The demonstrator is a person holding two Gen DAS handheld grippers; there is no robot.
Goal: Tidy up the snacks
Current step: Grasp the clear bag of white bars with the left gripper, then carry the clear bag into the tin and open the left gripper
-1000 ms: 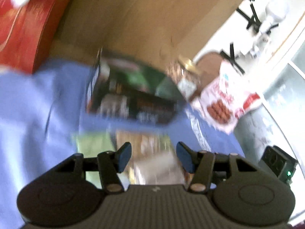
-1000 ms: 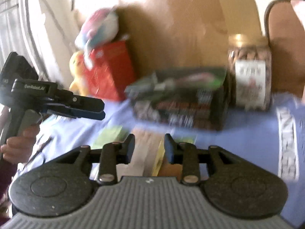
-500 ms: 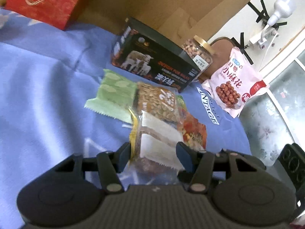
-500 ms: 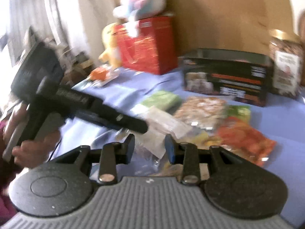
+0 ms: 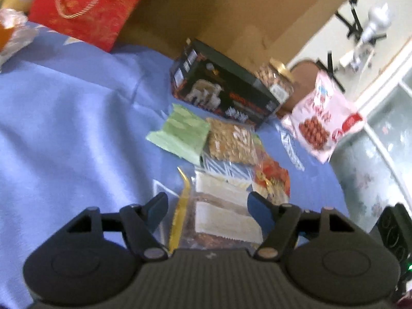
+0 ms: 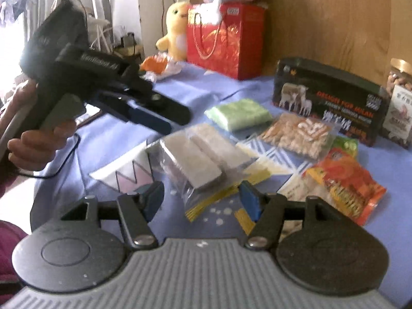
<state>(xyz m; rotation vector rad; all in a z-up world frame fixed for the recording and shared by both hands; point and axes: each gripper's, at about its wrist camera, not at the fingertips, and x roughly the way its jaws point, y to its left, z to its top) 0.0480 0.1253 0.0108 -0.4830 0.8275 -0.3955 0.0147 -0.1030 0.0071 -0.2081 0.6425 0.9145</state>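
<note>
Several snack packets lie on a blue cloth [image 5: 64, 128]. A clear zip bag of white bars [image 5: 221, 213] lies between the fingers of my left gripper [image 5: 208, 206]. Its jaws are opening and the pads stand off the bag. In the right wrist view the same bag [image 6: 195, 159] lies just ahead of my right gripper [image 6: 200, 198]. Those jaws are opening too, with only the bag's yellow zip edge between them, untouched. A hand holds my left gripper [image 6: 177, 122] over the bag's far left side. Beyond lie a green packet [image 6: 239, 113], a nut packet [image 6: 296, 131] and an orange packet [image 6: 345, 180].
A black box [image 6: 327, 97] and a jar of nuts [image 6: 399, 97] stand behind the packets against a wooden board. A pink bag [image 5: 322, 121] leans at the right. A red gift bag [image 6: 224, 38] and a yellow plush toy [image 6: 175, 31] stand at the back left.
Both grippers' jaws have widened. The left gripper has come down over the clear bag. The right view has swung round so that the packets lie ahead and to the right.
</note>
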